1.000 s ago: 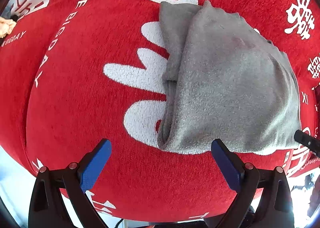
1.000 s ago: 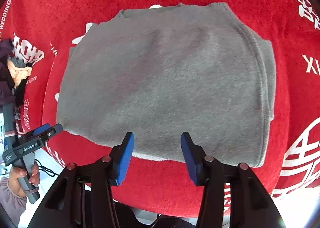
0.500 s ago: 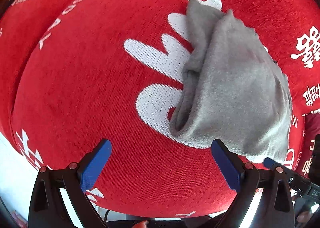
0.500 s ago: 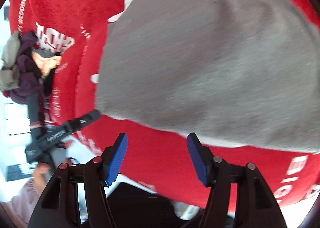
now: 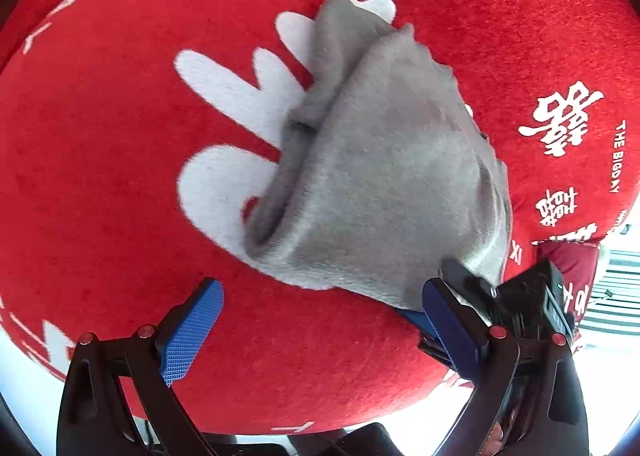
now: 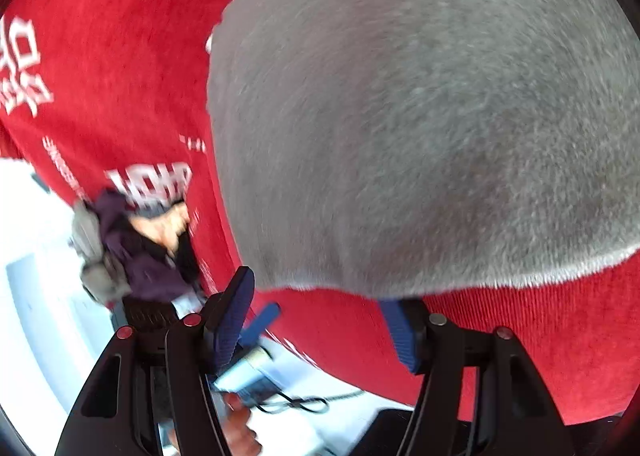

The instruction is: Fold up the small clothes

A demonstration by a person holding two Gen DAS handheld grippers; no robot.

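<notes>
A folded grey fleece garment lies on the red cloth with white print. It fills most of the right wrist view. My left gripper is open and empty, just short of the garment's near edge. My right gripper is open at the garment's near edge, and its right finger slides under the hem. In the left wrist view the right gripper shows at the garment's near right corner.
A heap of dark purple and grey clothes lies at the left edge of the red cloth. The table edge and a pale floor show at lower left. The left gripper's blue tip shows there too.
Both grippers have moved closer to the garment's near edge. The right gripper has opened wider and swung right along the edge, reaching the hem. The left gripper has stayed open.
</notes>
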